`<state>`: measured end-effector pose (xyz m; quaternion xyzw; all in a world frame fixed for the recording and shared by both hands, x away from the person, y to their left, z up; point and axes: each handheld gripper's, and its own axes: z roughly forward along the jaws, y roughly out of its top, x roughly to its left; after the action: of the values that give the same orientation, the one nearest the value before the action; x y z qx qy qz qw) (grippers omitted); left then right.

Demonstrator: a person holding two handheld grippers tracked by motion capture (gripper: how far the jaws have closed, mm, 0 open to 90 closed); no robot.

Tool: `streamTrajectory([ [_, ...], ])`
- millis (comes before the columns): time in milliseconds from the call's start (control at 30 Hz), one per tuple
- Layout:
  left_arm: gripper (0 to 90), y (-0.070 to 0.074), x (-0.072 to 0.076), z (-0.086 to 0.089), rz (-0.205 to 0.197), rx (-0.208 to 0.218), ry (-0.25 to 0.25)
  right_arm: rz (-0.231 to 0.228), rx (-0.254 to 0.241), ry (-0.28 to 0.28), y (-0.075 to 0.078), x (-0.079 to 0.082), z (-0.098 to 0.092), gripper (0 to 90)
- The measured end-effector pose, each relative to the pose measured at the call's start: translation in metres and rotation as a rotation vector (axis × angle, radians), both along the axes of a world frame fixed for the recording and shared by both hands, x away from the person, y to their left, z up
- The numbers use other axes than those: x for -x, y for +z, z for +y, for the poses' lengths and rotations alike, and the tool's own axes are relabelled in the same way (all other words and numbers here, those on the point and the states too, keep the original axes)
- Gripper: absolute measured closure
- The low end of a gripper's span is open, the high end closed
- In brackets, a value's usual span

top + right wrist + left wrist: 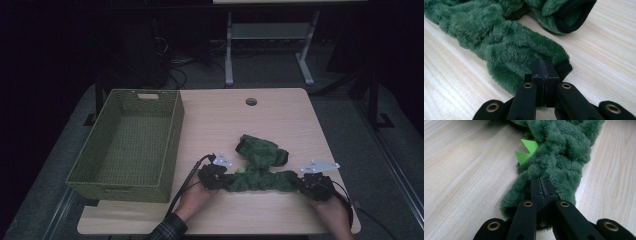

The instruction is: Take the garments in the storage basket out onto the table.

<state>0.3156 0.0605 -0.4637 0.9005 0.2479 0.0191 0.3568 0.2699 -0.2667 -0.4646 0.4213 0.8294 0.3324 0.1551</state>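
The green plush garment (260,167) is lying on the wooden table (280,115) toward its near edge, stretched in a band between the two grippers, with a bunched part rising toward twelve o'clock from the band's middle. Light green felt spikes (527,151) are showing along one fold, and a dark ribbed cuff (571,18) is sitting at the far end in the right gripper view.

The risk, as I judge it, is slipping: each grip is catching only the very edge of thick, fluffy pile, so a quick lift or a pull apart could be dragging the fabric out of one pinch, leaving the garment dangling from one side. The loose bunched part could also be snagging on the rim of the green woven basket (172,135), which is standing at about nine o'clock from the garment, if the carry is running low.

The left gripper (216,176) is holding the band's nine o'clock end, jaws pressed fully together on the plush. The right gripper (311,184) is clamping the three o'clock end the same way, near a dark hem. Both hands are coming in from six o'clock, low over the table, grippers pointing roughly level and inward.
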Motion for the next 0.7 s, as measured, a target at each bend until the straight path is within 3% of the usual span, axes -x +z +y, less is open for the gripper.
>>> streamTrajectory([
  [67,89.6,0.0,0.003,0.001,0.003,0.0,0.002,0.015,0.002,0.006,-0.001,0.002,0.001,89.7],
  [267,89.6,0.0,0.013,0.014,0.064,0.019,-0.021,0.043,0.001,0.028,-0.001,0.017,0.002,89.8],
  [467,89.6,0.0,0.034,0.027,0.094,0.04,-0.035,0.066,-0.008,0.068,0.0,0.033,0.007,89.7],
  [633,88.7,0.001,0.042,0.035,0.102,0.059,-0.048,0.073,-0.011,0.084,0.001,0.043,0.011,87.4],
  [700,85.8,0.005,0.04,0.035,0.087,0.053,-0.049,0.074,-0.019,0.089,0.003,0.041,0.01,83.9],
])
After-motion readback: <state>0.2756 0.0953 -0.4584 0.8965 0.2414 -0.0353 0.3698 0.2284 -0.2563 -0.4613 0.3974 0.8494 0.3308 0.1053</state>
